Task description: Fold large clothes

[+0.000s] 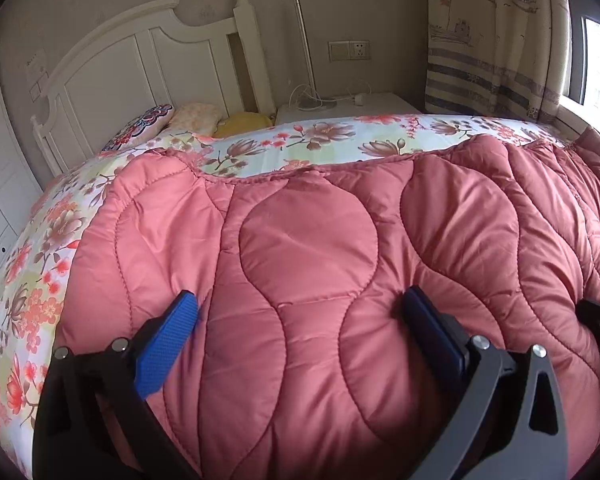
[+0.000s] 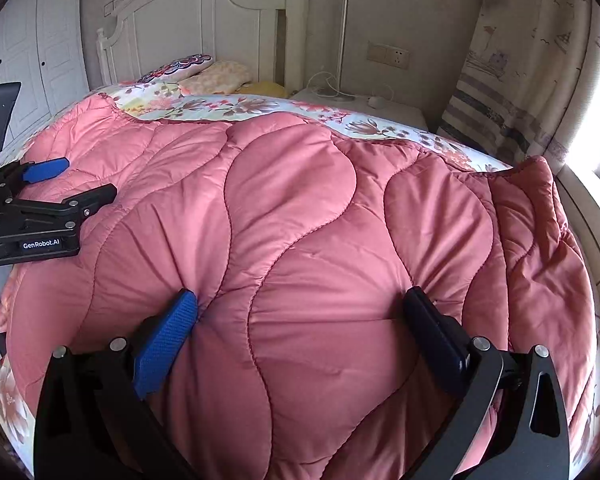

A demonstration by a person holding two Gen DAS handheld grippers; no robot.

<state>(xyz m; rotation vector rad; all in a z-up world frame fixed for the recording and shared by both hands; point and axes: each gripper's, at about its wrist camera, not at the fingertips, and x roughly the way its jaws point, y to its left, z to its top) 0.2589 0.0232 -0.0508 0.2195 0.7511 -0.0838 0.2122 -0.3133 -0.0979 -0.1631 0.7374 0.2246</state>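
1. Two claws, both spread wide and gripping nothing: your left claw [image 1: 300, 312] and right claw [image 2: 300, 308] each hang just over the pink quilt [image 1: 340, 248], whose padding bulges up between the pads. In the right view the fabric puckers at both pads, so they look to be touching it; no pinch is made.
2. Nearest you, the quilt lies across the bed [image 1: 24, 288] with its rounded near part right under the claws. I judge it soft and limp, thick with filling, and light for its bulk. Its cloth has a sheen, so it may slide between the blue pads [image 2: 164, 344].
3. Take hold at an edge or corner, I think, not on the puffy middle, where a claw would catch only the top skin.
4. Farther right, the quilt's end is bunched into doubled folds [image 2: 536, 216] near the window side; there the layers are thick, so bite deep.
5. Farthest away, the stitched hem [image 1: 300, 170] runs along the floral sheet [image 1: 340, 136]; that rim looks firmest for a hold. Beyond it pillows [image 1: 148, 124] lie against the headboard [image 1: 140, 60].
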